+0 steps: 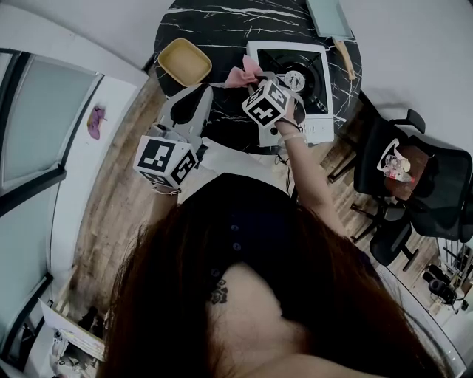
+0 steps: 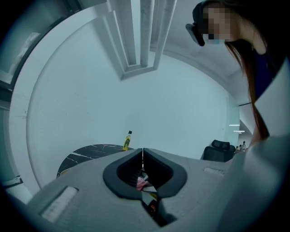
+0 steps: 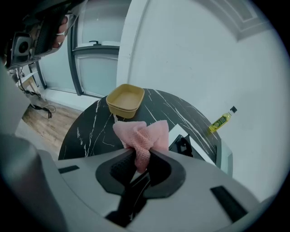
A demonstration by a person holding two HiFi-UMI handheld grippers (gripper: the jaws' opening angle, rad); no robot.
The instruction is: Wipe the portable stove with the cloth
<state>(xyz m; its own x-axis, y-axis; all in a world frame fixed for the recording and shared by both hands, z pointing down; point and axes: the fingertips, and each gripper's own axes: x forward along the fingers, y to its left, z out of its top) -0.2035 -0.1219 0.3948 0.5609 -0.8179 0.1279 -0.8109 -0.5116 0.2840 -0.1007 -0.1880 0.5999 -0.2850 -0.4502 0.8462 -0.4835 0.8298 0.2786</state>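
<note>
The white portable stove (image 1: 314, 111) with a black top sits on the right half of the round black marble table (image 1: 222, 26). A pink cloth (image 1: 242, 74) hangs bunched over the stove's left edge, with my right gripper (image 1: 255, 77) shut on it. In the right gripper view the cloth (image 3: 142, 136) sticks up out of the right gripper (image 3: 141, 153), above the stove (image 3: 186, 146). My left gripper (image 1: 199, 92) is at the table's near edge, left of the stove. In the left gripper view the left gripper (image 2: 142, 154) is shut and empty, tilted up at the wall.
A yellow bowl (image 1: 185, 60) stands on the table left of the stove. A yellow bottle (image 3: 220, 121) is at the table's far edge. A grey tray (image 1: 329, 16) lies behind the stove. Black office chairs (image 1: 403, 166) stand to the right of the table.
</note>
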